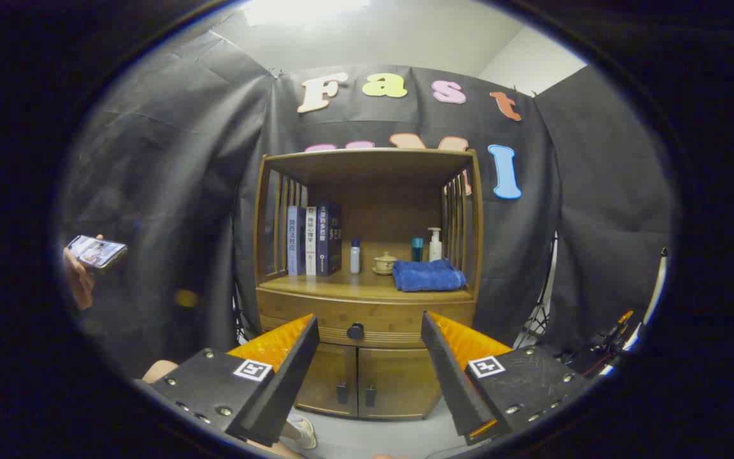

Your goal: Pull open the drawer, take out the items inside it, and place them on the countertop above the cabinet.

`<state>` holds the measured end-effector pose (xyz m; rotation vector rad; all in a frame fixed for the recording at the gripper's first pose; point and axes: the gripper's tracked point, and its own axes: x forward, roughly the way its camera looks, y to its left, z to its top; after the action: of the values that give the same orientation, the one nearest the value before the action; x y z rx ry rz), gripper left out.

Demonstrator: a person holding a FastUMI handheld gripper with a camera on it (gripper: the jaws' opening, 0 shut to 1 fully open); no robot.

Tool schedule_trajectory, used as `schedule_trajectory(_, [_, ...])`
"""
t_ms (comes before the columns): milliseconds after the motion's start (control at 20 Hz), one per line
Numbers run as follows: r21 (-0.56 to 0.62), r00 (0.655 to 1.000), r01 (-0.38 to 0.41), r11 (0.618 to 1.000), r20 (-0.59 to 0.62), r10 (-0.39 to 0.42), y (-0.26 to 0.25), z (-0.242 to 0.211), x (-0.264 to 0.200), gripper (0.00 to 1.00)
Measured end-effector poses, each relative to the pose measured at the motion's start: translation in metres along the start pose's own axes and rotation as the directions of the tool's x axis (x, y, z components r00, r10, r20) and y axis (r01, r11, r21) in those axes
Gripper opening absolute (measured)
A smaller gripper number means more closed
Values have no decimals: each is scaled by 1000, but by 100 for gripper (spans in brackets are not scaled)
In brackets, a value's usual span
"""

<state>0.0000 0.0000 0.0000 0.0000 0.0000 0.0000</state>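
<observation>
A wooden cabinet (367, 280) stands ahead against the booth wall. Its drawer (316, 317) is closed, with a round dark knob (355, 331) at its middle. The knob lies beyond my fingers, in line with the gap between them. My gripper (370, 319) is open and holds nothing, some way back from the cabinet. The countertop (322, 285) above the drawer carries three upright books (313, 239), a small white bottle (355, 256), a lidded cup on a saucer (384, 262), a teal cup (417, 249), a pump bottle (434, 245) and a folded blue towel (428, 275). What lies in the drawer is hidden.
Two lower doors (367, 381) with dark handles sit under the drawer. A hand holding a phone (95, 253) is off to the left of the cabinet. A stand and some gear (603, 341) are to the right. A shoe (303, 431) shows on the pale floor below my fingers.
</observation>
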Motion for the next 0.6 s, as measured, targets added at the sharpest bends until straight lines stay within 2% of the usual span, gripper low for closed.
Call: schedule_trajectory(600, [-75,999,-27,997,-37,25,9,-15,5,97])
